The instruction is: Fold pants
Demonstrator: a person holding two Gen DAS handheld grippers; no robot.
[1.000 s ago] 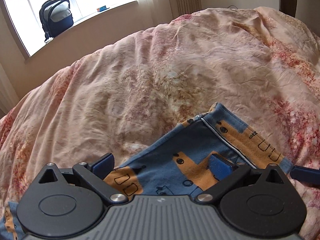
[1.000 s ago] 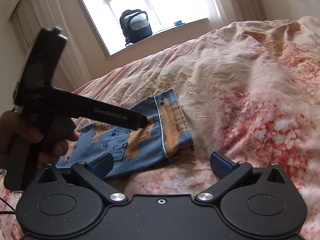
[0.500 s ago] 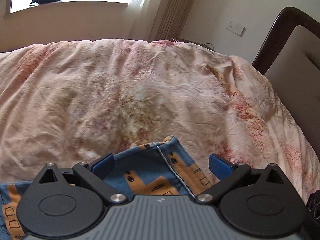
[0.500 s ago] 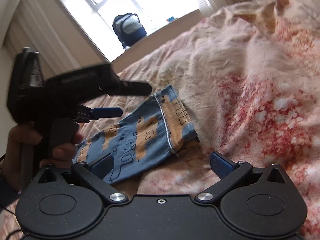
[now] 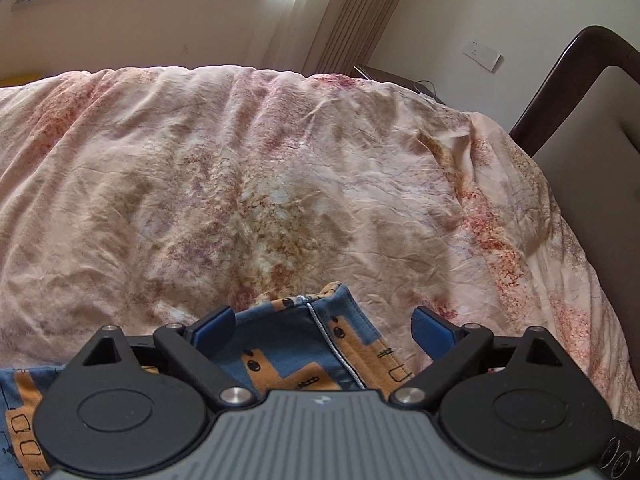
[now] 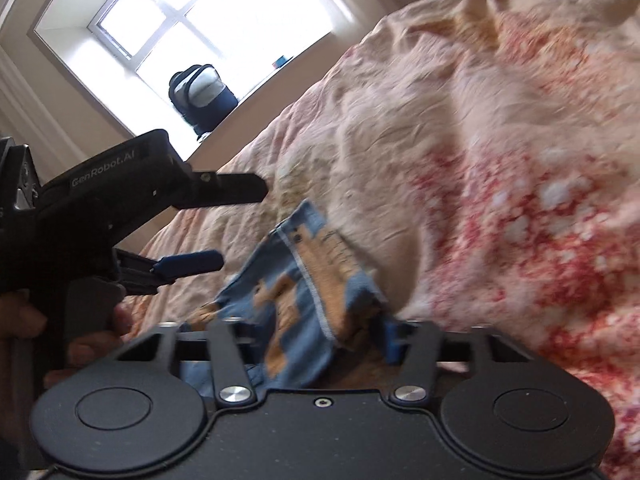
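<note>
motion blur hides whether the right gripper [image 6: 316, 336] pinches the pants [image 6: 308, 280], the left gripper [image 5: 324, 326] spread above them, open quilt [image 5: 280, 184] beyond.

We see the pants [image 6: 304, 284] blurred in the right wrist view, their lower part hidden behind the right gripper [image 6: 304, 344], whose left fingertip we cannot make out.

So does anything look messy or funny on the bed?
Yes. The blue pants are bunched up at one end, not flat: the right claw has closed on that end and the cloth puckers there. The left claw is open above them. The duvet is wrinkled.
</note>
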